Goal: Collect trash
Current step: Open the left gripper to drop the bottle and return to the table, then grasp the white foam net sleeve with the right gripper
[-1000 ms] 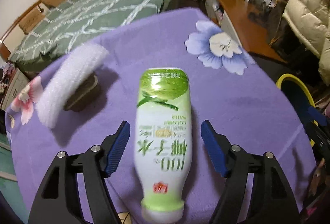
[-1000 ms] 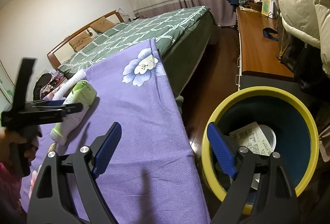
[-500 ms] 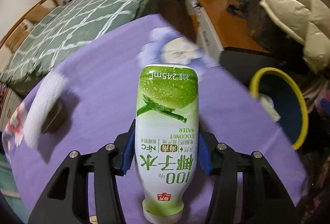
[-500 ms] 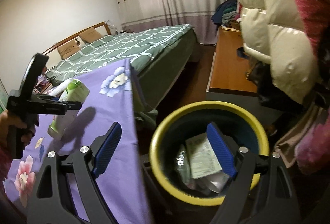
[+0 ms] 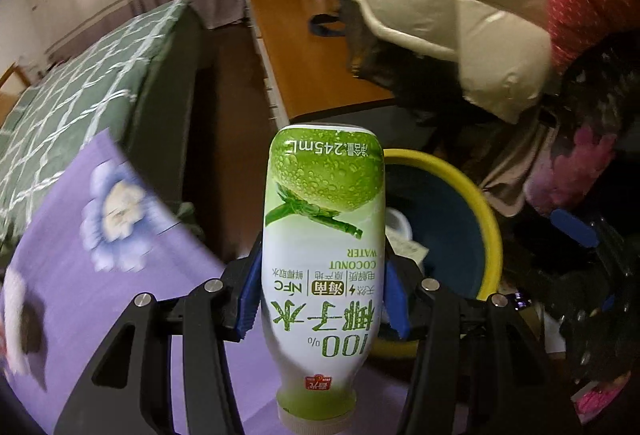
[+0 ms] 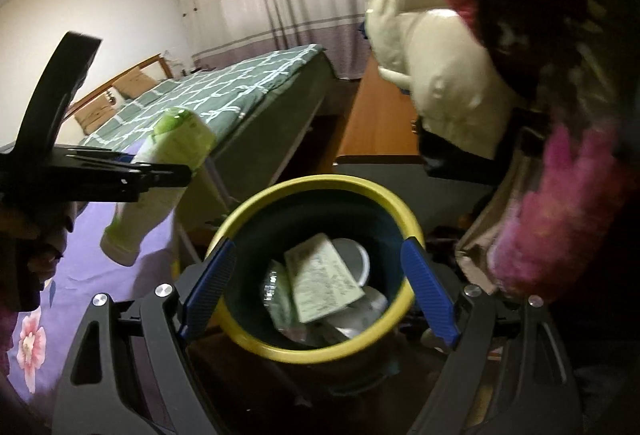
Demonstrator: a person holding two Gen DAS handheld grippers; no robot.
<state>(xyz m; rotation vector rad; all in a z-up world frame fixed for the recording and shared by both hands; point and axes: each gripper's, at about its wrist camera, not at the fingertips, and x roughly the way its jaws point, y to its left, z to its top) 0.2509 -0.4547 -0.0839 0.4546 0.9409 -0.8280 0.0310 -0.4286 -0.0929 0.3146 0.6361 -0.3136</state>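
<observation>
My left gripper is shut on a green and white coconut water bottle, cap toward the camera, held in the air over the table's edge. Behind it is the yellow-rimmed dark bin. In the right wrist view the bottle hangs in the left gripper, up and left of the bin. My right gripper is open and empty, its fingers spread on either side of the bin, which holds paper and other trash.
A purple flowered tablecloth covers the table at the left. A green checked bed lies behind it. A wooden desk and hanging puffy coats stand close to the bin on the right.
My left gripper closed on the bottle, lifted it off the table and swung it right toward the bin. My right gripper moved over the bin and stayed open.
</observation>
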